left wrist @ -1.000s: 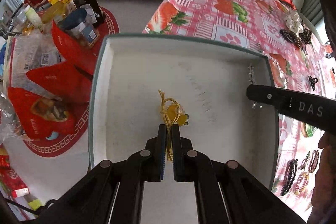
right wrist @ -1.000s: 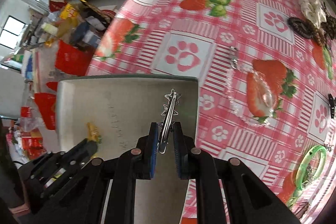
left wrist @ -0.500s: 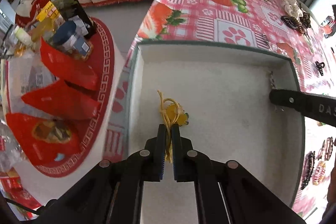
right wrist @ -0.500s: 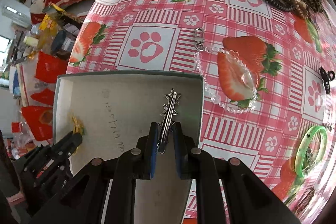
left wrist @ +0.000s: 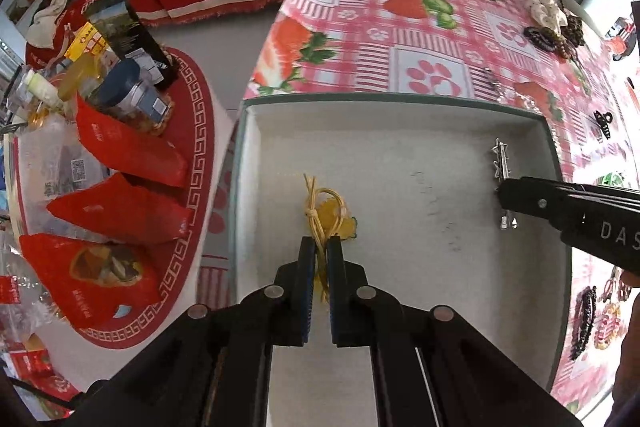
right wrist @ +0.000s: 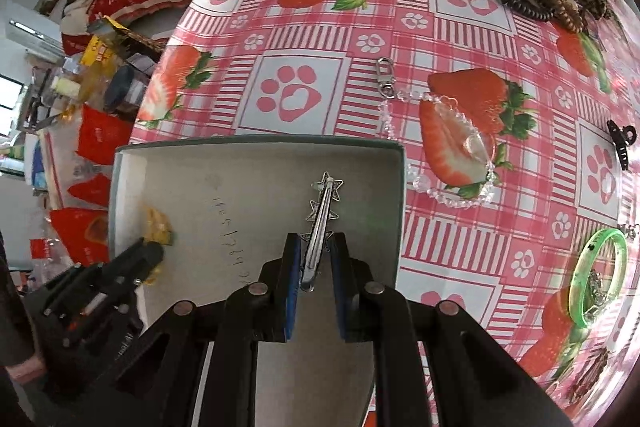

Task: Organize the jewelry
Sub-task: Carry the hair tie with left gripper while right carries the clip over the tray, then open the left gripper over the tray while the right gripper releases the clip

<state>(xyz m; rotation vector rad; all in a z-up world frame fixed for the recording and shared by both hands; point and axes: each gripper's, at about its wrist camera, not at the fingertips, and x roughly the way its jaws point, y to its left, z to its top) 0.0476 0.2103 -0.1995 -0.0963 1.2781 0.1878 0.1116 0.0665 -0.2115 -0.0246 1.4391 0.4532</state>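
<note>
Lying lengthwise between the jaws of the right gripper (right wrist: pixel 316 259), the silver star hair clip (right wrist: pixel 322 215) points up the frame over the right part of the grey box (right wrist: pixel 256 147); these jaws have just been opening and now stand clear of the clip. The left gripper (left wrist: pixel 322 251) pinches the yellow corded pendant (left wrist: pixel 332 215) at mid-frame. Farther off, a clear bead chain (right wrist: pixel 440 147) waits on the counter (right wrist: pixel 304 27), and the box sits more to the right in the left view than before.
</note>
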